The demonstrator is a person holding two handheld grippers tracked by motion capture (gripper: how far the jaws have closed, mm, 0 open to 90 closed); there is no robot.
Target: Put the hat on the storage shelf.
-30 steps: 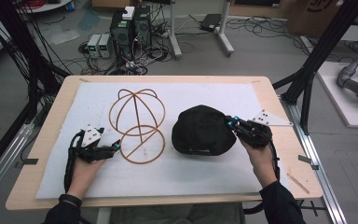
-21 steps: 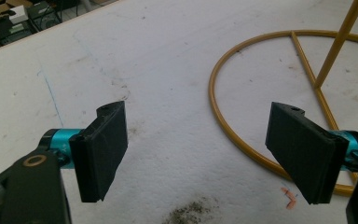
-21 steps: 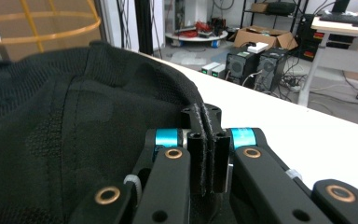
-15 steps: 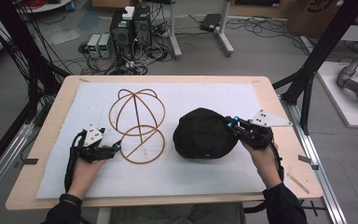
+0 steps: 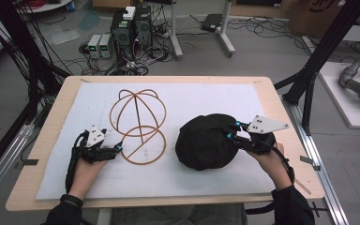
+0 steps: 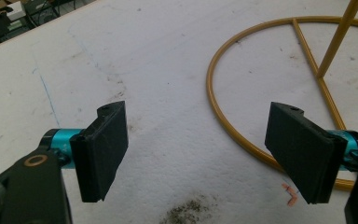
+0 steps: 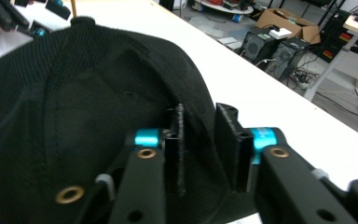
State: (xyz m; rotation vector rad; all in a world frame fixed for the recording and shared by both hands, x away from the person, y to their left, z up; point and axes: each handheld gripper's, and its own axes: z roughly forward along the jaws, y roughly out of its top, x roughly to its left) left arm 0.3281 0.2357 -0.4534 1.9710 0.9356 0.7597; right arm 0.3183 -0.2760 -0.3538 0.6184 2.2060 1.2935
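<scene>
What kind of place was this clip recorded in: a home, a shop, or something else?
Most likely a robotics or data-collection lab. Desktop computers sit on the floor amid loose cables, black camera-rig struts flank the table, and a person works over a white mat with handheld grippers.

We see a robotics laboratory: computer towers (image 5: 131, 26) and tangled cables (image 5: 23, 56) on the floor, black rig struts (image 5: 328, 47), a padded desk (image 5: 65, 93).

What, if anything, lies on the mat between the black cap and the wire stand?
Nothing visible: bare white mat separates the cap from the stand. The right gripper pinches the cap's far side.
</scene>
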